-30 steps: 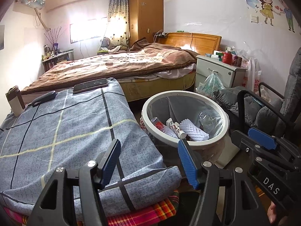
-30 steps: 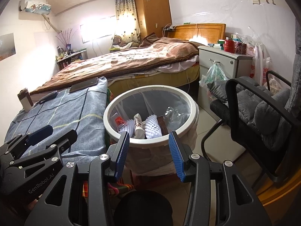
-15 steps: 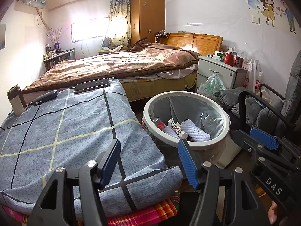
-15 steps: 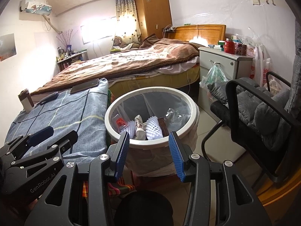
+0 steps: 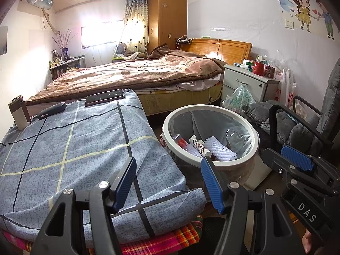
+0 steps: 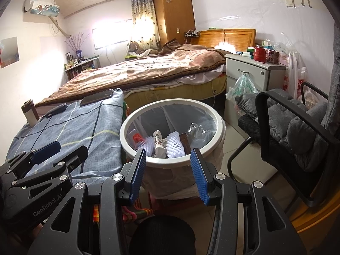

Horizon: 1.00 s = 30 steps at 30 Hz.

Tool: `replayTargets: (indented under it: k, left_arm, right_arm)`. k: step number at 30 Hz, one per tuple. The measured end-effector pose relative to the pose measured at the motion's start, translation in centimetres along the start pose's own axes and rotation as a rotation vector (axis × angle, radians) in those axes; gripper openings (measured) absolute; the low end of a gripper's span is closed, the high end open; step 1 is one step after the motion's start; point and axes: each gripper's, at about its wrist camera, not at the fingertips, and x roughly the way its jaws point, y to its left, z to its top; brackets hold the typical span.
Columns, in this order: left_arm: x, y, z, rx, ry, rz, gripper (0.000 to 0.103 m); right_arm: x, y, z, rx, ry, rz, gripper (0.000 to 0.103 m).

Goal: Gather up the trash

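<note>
A round white-rimmed trash bin [image 5: 212, 165] [image 6: 170, 163] with a clear liner stands on the floor beside the blue checked table. It holds white foam netting [image 5: 220, 149] [image 6: 174, 146], a small printed carton [image 6: 159, 143], a red-capped bottle [image 5: 180, 141] and crumpled clear plastic [image 6: 196, 130]. My left gripper [image 5: 169, 180] is open and empty, low over the table's near corner, left of the bin. My right gripper [image 6: 169, 170] is open and empty, just in front of the bin's near rim. Each gripper shows in the other's view [image 5: 297, 163] [image 6: 45, 150].
The blue checked cloth table [image 5: 63, 148] carries a phone [image 5: 104, 96], a dark mouse-like thing [image 5: 52, 108] and a small box [image 5: 19, 114]. A grey padded chair [image 6: 297, 131] stands right of the bin. A bed [image 5: 131, 74] and white nightstand [image 5: 248, 82] lie behind.
Both views have shifted only slightly; the bin sits a little farther right in the right wrist view. Both grippers stay open and empty.
</note>
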Motion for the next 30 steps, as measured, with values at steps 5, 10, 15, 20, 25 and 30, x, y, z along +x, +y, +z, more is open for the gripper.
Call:
replayTargets:
  k: [5,10,15,20,25,30]
  left_arm:
    - [-0.02,-0.01,0.01,0.004,0.0,0.001,0.065]
    - [-0.14,0.13,-0.04,0.004,-0.001,-0.001,0.065]
    - [-0.12,0.11,-0.06,0.002,-0.002,0.0,0.066]
    - [-0.16,0.13,-0.08,0.001,0.0,-0.001,0.066]
    - [-0.24,0.19,-0.11,0.0,0.0,-0.001,0.066]
    - [-0.17,0.17,-0.08,0.0,-0.001,-0.001,0.066]
  right_arm:
    - [-0.06,0.02,0.02,0.0,0.001,0.001,0.046]
    - [-0.03,0.03,0.02,0.0,0.003,0.0,0.046]
    - [0.0,0.01,0.02,0.001,0.001,0.0,0.046]
    - [-0.02,0.01,0.03,0.001,0.002,0.002,0.046]
    - [0.01,0.01,0.03,0.001,0.002,0.0,0.046]
    - [0.01,0.02,0.03,0.001,0.001,0.001,0.046]
